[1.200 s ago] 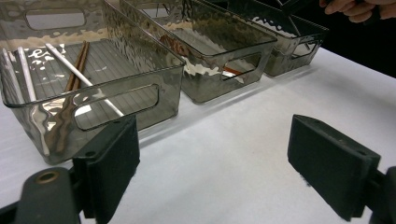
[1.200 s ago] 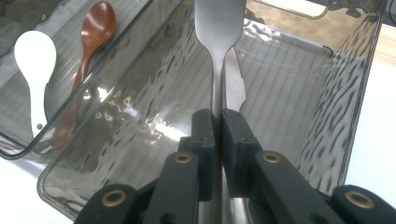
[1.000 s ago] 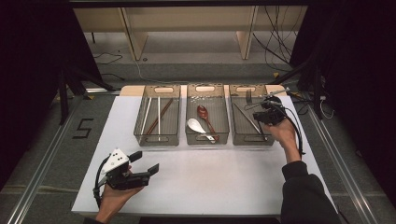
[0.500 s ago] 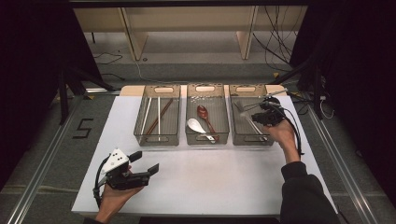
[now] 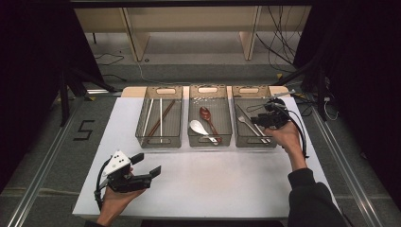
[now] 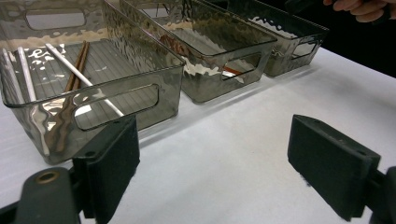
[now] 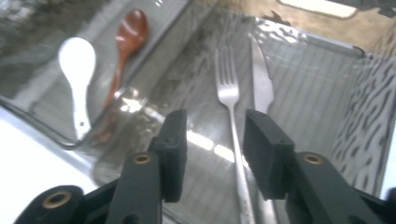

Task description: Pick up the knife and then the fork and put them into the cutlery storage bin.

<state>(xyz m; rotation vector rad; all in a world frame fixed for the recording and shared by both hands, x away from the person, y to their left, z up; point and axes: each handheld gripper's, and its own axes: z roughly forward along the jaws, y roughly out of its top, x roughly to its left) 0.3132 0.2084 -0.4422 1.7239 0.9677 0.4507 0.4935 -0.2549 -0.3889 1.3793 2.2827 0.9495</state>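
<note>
A white table [image 5: 208, 184] carries three clear grey bins side by side along its far half. The left bin [image 5: 159, 117] holds white and brown chopsticks [image 5: 160, 118]; the middle bin [image 5: 210, 116] holds a white spoon [image 5: 200, 129] and a dark red-brown spoon [image 5: 208, 118] lying close together; the right bin [image 5: 253, 117] holds a metal fork [image 7: 231, 112] and a knife [image 7: 261, 79], laid next to each other on the ribbed floor. The right gripper [image 5: 265, 118] hangs over the near right part of that bin, held in the person's right hand [image 5: 288, 137]. In the right gripper view its jaws have just been opening and stand apart on either side of the fork's handle — the fork lies on the bin floor between them, and the pads do not press on it. The left gripper [image 5: 142, 171] rests low over the bare table near its front left corner, well apart from the bins — its jaws are spread wide with nothing between them, and they face the left bin in the left gripper view.
</note>
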